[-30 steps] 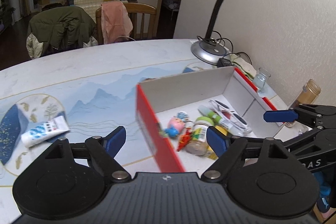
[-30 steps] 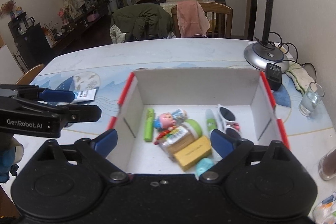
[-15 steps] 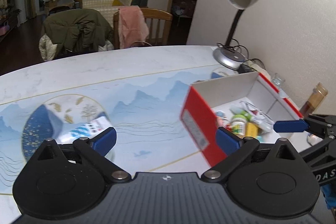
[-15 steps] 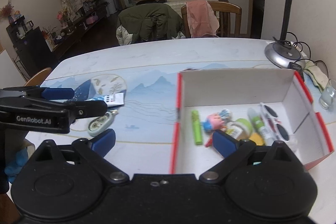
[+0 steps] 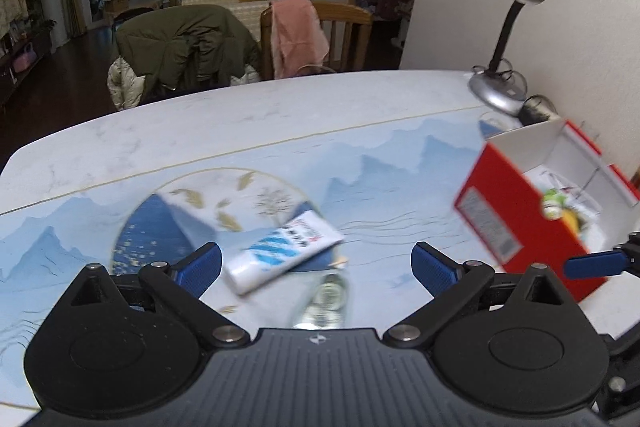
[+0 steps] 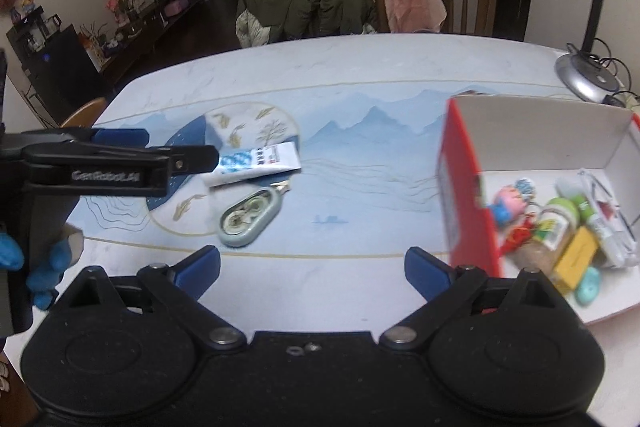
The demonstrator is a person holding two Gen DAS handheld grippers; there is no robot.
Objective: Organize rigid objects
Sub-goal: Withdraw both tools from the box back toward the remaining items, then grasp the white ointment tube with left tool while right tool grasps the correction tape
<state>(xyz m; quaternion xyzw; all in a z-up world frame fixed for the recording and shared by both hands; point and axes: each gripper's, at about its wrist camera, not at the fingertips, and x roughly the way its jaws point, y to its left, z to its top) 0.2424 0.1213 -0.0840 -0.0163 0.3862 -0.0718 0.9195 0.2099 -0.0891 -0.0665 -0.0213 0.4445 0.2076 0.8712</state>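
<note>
Left wrist | soft white tube [image 5: 282,253] | glossy table [image 5: 240,131] | red cardboard box [image 5: 520,211]

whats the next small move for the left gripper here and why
Probably ease the left gripper down over the white tube and close on it. Its jaws stand wide and empty with the tube lying flat between them, while the red box already holds the other small items. The oval tin beside the tube also lies outside the box and could come next.
</note>
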